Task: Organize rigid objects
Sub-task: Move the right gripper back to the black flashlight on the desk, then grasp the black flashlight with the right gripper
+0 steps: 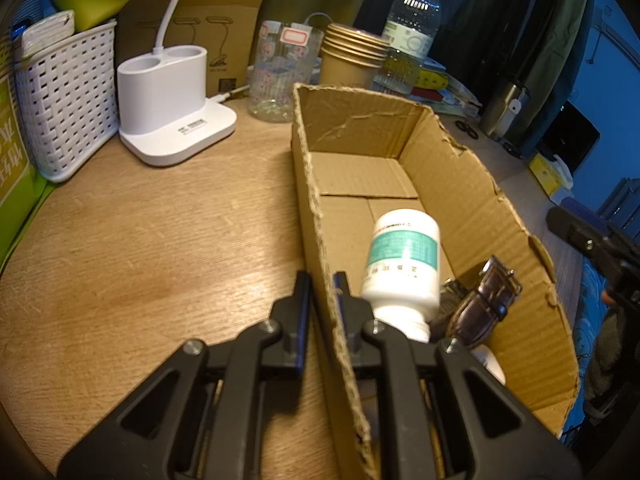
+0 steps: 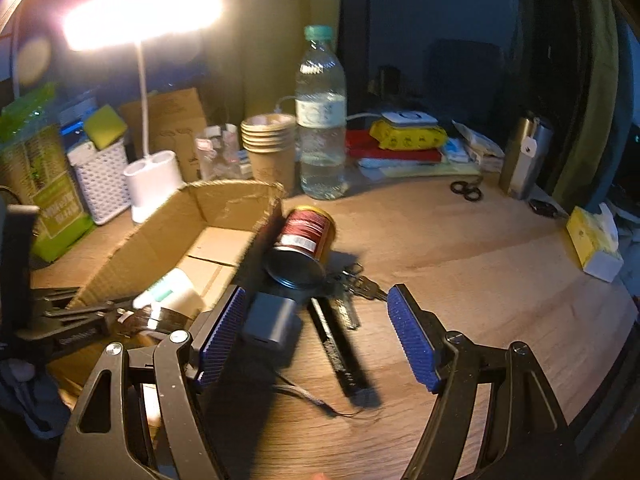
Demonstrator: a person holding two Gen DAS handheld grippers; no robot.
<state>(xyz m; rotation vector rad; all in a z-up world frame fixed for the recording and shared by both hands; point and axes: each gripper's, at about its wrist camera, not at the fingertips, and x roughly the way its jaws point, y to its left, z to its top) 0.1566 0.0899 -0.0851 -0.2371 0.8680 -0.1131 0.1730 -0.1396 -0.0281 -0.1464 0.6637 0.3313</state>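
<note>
My left gripper (image 1: 322, 280) is shut on the left wall of an open cardboard box (image 1: 320, 216), one finger on each side. Inside the box lie a white pill bottle (image 1: 400, 264) with a green label and a brown leather watch strap (image 1: 480, 304). My right gripper (image 2: 316, 320) is open above the wooden table, to the right of the box (image 2: 224, 204). Between and beyond its fingers lie a dark grey charger block (image 2: 272, 322), a black pen-like stick (image 2: 340, 348), a bunch of keys (image 2: 356, 284) and a red tin can (image 2: 304, 246) on its side against the box.
At the back stand a white lamp base (image 1: 168, 100), a white woven basket (image 1: 68, 96), a stack of paper cups (image 1: 352, 56), a water bottle (image 2: 320, 120), a clear jar (image 1: 280, 76), books, scissors (image 2: 466, 190), a steel flask (image 2: 524, 156) and a tissue box (image 2: 596, 240).
</note>
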